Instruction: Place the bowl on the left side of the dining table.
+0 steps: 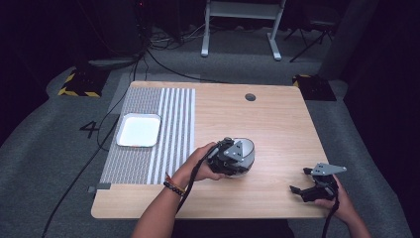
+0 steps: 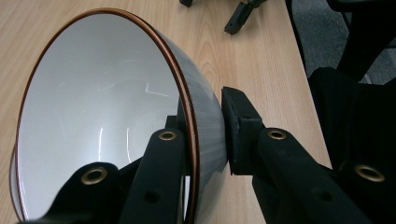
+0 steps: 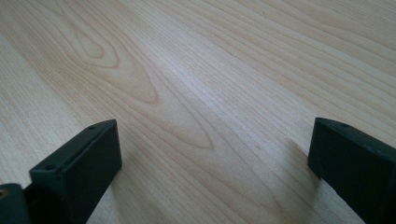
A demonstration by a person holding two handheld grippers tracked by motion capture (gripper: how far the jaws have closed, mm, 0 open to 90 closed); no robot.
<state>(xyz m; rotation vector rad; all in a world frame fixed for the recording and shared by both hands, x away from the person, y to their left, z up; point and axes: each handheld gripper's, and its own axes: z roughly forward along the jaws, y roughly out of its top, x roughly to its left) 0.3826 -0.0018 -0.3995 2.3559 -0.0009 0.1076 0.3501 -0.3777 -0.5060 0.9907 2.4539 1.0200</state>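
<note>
While clamping bowl (image 2: 102, 107), left hand (image 1: 198, 166) level

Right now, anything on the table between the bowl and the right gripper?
Nothing: in the high view the stretch from the bowl to the right gripper is bare wood of the table.

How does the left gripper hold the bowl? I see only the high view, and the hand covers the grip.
Observer: The left gripper pinches the bowl by its wall: one jaw inside, one outside.
Operator: Is something inside the bowl?
Observer: No, its white inside looks empty.
Operator: And the right gripper?
Observer: The right gripper has open jaws, with only bare table between them.
</note>
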